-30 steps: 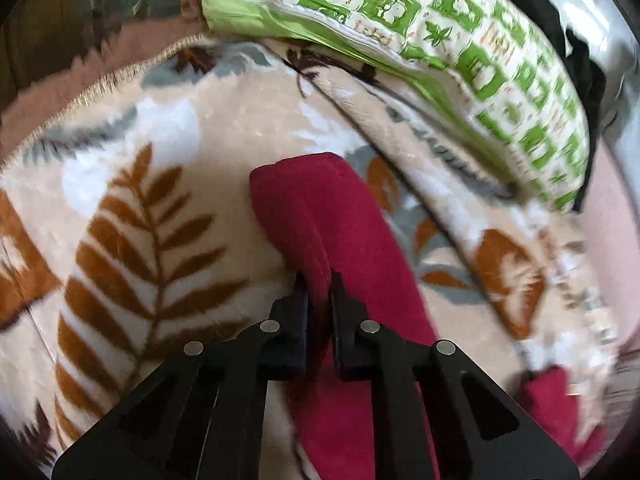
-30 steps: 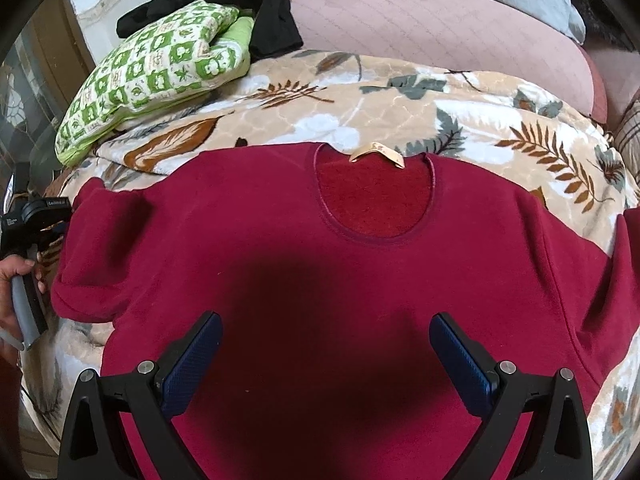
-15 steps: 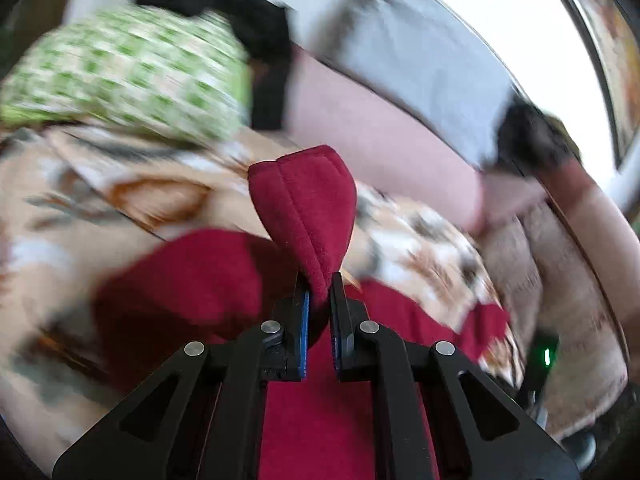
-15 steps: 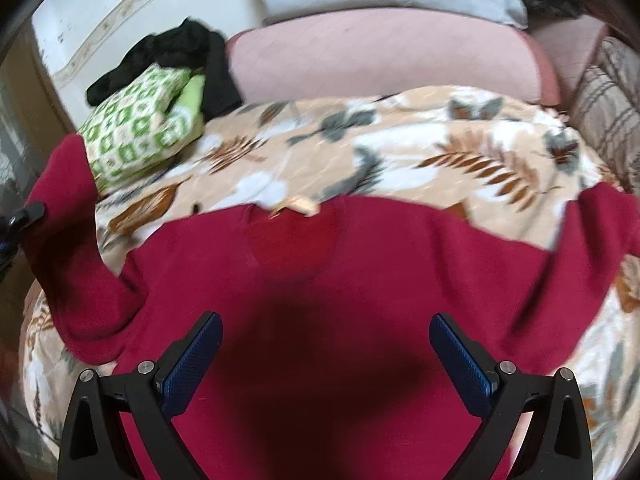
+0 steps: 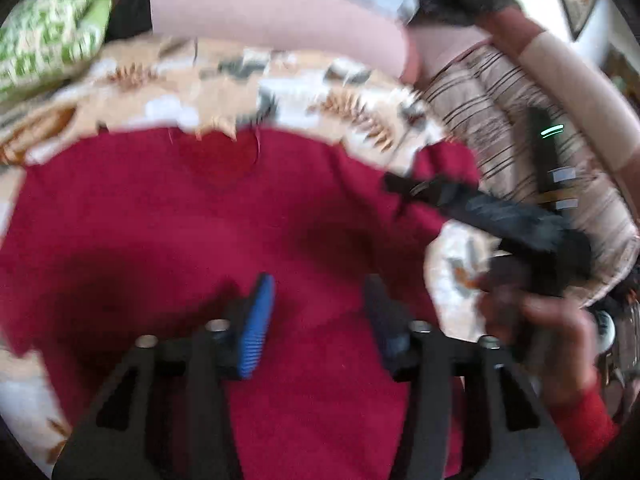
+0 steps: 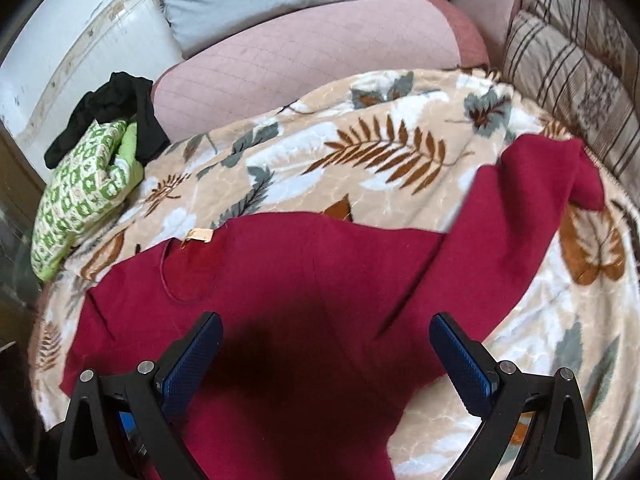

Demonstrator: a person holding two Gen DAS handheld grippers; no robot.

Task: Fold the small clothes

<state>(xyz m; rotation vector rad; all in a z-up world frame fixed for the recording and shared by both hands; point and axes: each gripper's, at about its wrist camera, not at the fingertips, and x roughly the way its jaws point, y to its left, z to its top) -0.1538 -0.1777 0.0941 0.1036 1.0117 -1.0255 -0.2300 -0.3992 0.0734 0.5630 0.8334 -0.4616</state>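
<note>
The dark red fleece sweater (image 6: 304, 288) lies spread on the beige plush blanket printed with brown fern leaves (image 6: 384, 152), its round neckline with a pale label just ahead and to the left of the right gripper (image 6: 325, 354). A second ago the left gripper (image 5: 318, 320) was pinched tight on the cuff of one sleeve out over the blanket, and half a second ago it carried that cuff raised in front of its lens. Now its jaws have just been opening: the blue ribbed pads stand about halfway apart with nothing between them, only the sweater's body below. The sleeve it held no longer shows at the sweater's left edge in the right wrist view, where that side now ends in a straight folded line; the left wrist view is too blurred to pick the sleeve out.

The right gripper's jaws are spread wide over the sweater's chest, as in both earlier frames, and grip nothing. Its view has swung right: the other sleeve (image 6: 532, 196) stretches away ahead and to the right of it across the blanket, ending near a striped brown cushion (image 6: 568, 72). In the left wrist view the right gripper (image 5: 424, 190) appears as a blurred black tool held by a hand (image 5: 536, 320), reaching toward that sleeve; whether it touches cannot be told. A green-and-white patterned pillow (image 6: 80, 196) lies far left.
</note>
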